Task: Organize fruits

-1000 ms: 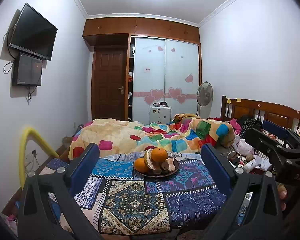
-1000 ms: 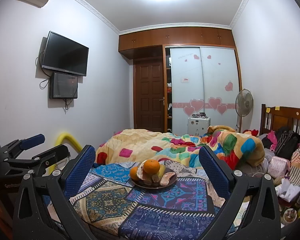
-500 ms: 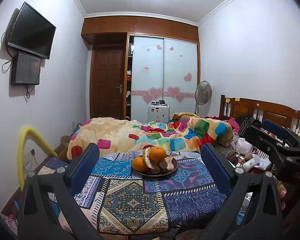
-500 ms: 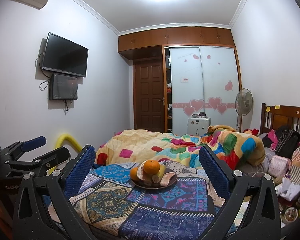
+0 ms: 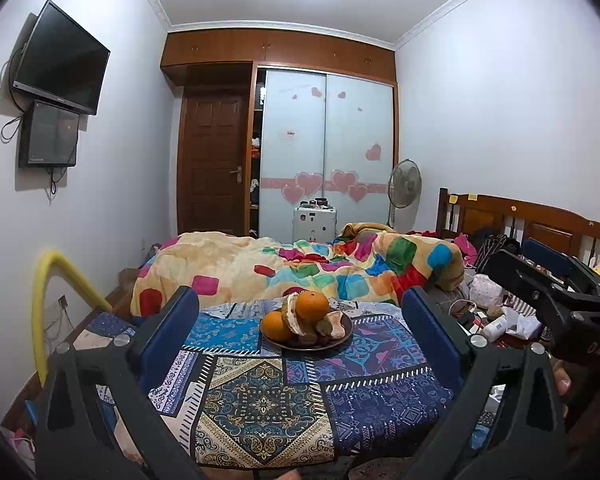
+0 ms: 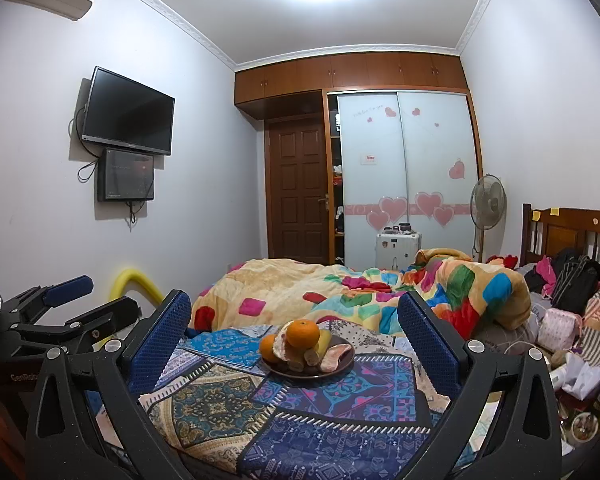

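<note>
A dark plate (image 5: 342,338) stands on a table with a patterned blue cloth (image 5: 268,400). On it are piled two oranges, the top one (image 5: 313,305) resting on the heap, a peeled citrus piece, small brown fruits and a pink piece. The plate also shows in the right wrist view (image 6: 346,362), with the top orange (image 6: 303,333) on the pile. My left gripper (image 5: 300,336) is open and empty, held back from the plate. My right gripper (image 6: 294,340) is open and empty, also short of the plate. The right gripper appears at the right edge of the left wrist view (image 5: 556,284).
Behind the table lies a bed with a colourful blanket (image 5: 300,264). A cluttered heap of bags and bottles (image 6: 572,320) lies to the right by a wooden headboard. A yellow foam tube (image 5: 48,304) stands at the left. A TV (image 6: 128,110) hangs on the left wall.
Both grippers have barely moved; the views have shifted only slightly. The fruit pile and the plate are unchanged.
</note>
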The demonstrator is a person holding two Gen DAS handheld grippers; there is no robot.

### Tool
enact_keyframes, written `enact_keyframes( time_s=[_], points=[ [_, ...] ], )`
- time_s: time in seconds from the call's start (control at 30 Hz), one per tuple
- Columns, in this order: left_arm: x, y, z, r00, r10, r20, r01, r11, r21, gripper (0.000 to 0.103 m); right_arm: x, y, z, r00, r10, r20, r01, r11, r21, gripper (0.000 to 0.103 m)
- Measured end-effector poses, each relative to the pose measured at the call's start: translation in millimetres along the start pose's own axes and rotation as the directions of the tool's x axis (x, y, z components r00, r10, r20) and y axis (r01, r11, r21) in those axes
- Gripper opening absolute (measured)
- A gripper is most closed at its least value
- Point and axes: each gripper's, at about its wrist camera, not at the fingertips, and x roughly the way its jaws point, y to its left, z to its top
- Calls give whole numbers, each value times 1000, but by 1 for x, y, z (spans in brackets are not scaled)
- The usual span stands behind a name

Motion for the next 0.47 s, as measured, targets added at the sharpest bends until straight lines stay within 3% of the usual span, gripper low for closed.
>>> enact_keyframes(
  time_s=[0.47],
  points=[
    [2, 0, -1, 1000, -3, -9, 3, 1000, 1, 103, 2, -1, -1, 1000, 1, -5, -1, 1000, 4, 103]
  ],
)
